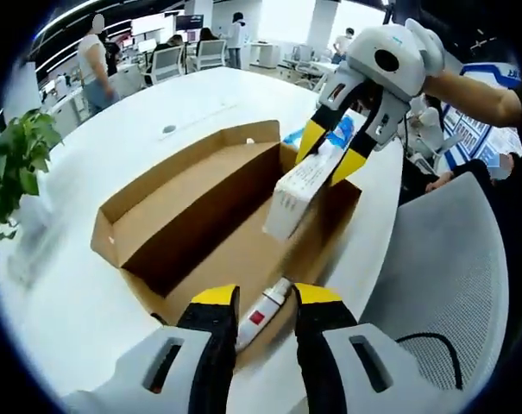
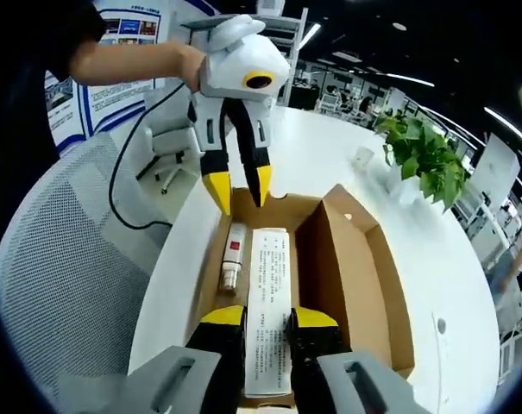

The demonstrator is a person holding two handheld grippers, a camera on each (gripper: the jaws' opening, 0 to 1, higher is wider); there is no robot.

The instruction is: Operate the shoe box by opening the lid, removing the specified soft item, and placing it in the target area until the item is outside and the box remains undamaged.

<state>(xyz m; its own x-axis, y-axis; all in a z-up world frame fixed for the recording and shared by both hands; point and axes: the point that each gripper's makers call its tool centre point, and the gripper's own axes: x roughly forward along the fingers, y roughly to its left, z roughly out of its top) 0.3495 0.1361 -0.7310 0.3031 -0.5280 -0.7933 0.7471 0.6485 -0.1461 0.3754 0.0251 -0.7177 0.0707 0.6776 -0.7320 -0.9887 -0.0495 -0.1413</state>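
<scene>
With lid open, right hand-held gripper (image 2: 267, 326) clamps pack (image 2: 269, 302) above box (image 2: 364, 259); left hand-held gripper (image 1: 265, 302) hovers, jaws apart, over tube (image 1: 262, 312).

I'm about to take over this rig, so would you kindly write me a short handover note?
Right gripper: shut on the white packet, tilted above the box.
Left gripper: open, over the tube that lies in the box.
Shoe box: on the white table, lid already open.
Left to do: lift the packet clear and set it down outside the box.
</scene>
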